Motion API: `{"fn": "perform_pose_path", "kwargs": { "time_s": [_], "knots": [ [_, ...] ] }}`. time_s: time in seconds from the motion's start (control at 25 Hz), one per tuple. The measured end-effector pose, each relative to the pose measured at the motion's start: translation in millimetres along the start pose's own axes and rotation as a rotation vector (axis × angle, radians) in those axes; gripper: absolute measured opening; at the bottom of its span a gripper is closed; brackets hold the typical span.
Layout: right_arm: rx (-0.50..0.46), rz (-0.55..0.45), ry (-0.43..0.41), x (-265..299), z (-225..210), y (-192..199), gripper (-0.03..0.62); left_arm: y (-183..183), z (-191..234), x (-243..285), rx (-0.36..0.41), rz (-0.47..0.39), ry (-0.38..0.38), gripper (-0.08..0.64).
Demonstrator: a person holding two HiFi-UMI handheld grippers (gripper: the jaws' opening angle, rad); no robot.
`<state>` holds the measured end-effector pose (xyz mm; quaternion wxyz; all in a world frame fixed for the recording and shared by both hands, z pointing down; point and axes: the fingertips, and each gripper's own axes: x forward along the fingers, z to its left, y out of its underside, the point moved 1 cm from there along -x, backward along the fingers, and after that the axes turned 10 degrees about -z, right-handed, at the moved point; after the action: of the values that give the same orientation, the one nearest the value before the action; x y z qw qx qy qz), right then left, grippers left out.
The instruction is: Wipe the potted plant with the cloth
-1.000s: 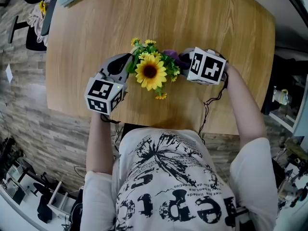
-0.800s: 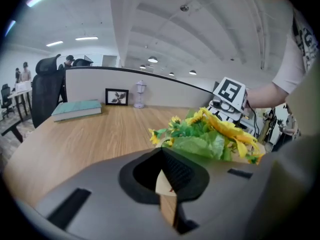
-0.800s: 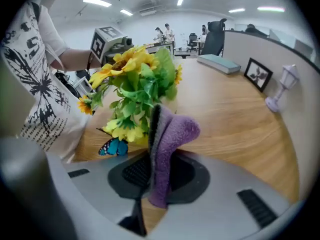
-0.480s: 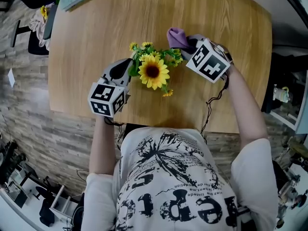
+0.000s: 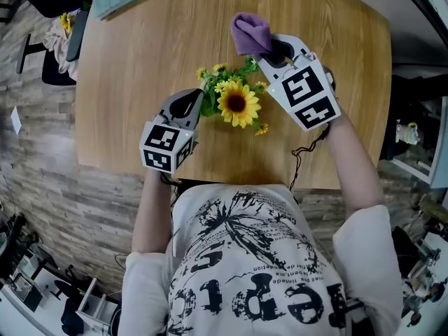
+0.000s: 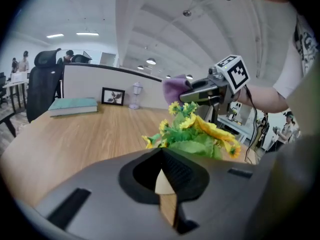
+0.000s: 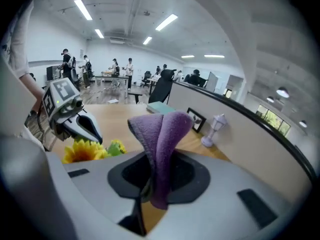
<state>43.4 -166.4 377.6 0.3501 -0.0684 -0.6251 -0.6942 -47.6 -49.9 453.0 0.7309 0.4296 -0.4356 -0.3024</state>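
Table: the wooden table (image 5: pixel 126 68) is carrying the plant near its near edge, roughly in the middle.
Potted plant: the potted plant (image 5: pixel 234 102) is standing upright between the two grippers, its big sunflower facing up. Foliage is hiding the pot itself.
Right gripper: the right gripper (image 5: pixel 274 49) is clamping the cloth and hovering just past the plant's far-right side, pointing far and left.
Left gripper: the left gripper (image 5: pixel 187 105) is resting with its jaws pressed together and nothing showing between them, its tip right against the leaves on the plant's left side.
Cloth: the purple cloth (image 5: pixel 250 32) is sticking out of the right jaws as a folded tuft, clear of the leaves.
Key relation: the plant is lying near and slightly left of the cloth, and seemingly below it. The cloth-bearing right hand is probably needing to come back down and towards the person to meet the leaves.
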Motion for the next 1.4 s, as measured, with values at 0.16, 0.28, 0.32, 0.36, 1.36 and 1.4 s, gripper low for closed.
{"fn": "perform_pose_path", "kwargs": {
  "time_s": [0.16,0.28,0.32,0.36,1.36,1.4],
  "knots": [
    [0.043,-0.058,0.054,-10.1,7.1,-43.5,0.075,-27.4,6.0,-13.4,-0.019,-0.078,0.062,0.003],
    [0.065,-0.058,0.089,-5.2,17.4,-67.3,0.075,-49.5,18.2,-25.5,0.037,-0.104,0.111,0.003],
    [0.067,-0.062,0.109,-1.9,21.1,-75.5,0.075,-56.2,24.3,-29.8,0.063,-0.106,0.131,0.003],
    [0.068,-0.068,0.128,1.5,25.8,-84.1,0.075,-62.2,30.5,-34.9,0.085,-0.109,0.153,0.003],
    [0.505,0.201,0.314,115.1,149.2,-17.2,0.075,-55.1,120.6,-95.4,0.172,-0.109,0.41,0.003],
    [0.523,0.21,0.318,118.3,152.0,-13.0,0.075,-52.3,122.3,-95.7,0.167,-0.105,0.411,0.003]
  ]
}}
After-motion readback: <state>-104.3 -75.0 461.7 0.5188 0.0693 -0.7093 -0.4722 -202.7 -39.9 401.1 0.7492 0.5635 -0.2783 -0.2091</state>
